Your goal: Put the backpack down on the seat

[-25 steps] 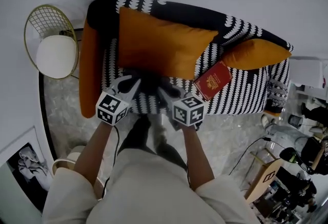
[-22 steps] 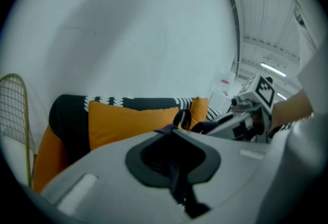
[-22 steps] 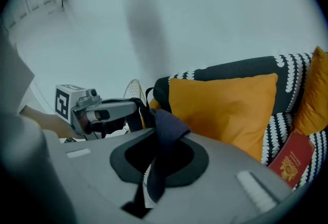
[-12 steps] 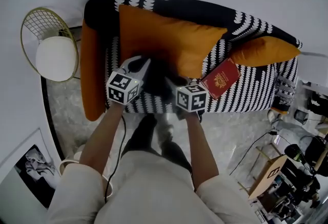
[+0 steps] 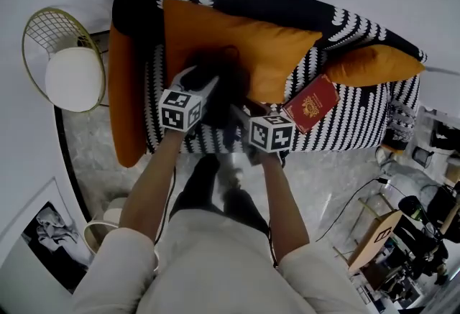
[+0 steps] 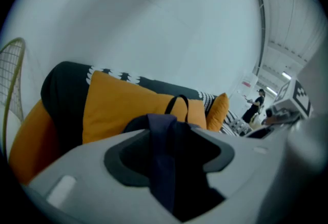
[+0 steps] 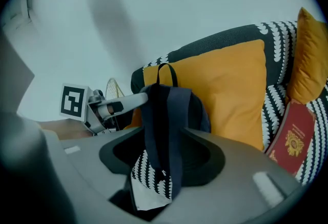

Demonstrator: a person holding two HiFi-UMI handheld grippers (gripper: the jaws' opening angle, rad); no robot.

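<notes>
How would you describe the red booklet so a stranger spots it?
Find the black-and-white sofa. On its seat, between the large orange cushion and the small orange cushion, lies the red booklet. Only it is flat, red and gold-stamped.

Sofa (image 5: 359, 129) w/ backpack (image 5: 224, 86), big cushion (image 5: 248, 47), small cushion (image 5: 374, 65), red booklet (image 5: 311, 103)

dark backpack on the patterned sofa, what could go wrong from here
Both the left gripper and right gripper have just opened their jaws, yet a navy shoulder strap runs between each pair; pulling back could snag one and drag the dark navy backpack off the black-and-white patterned seat.
It stands upright against the large orange cushion, so it may slump, perhaps onto the red passport booklet beside it.
</notes>
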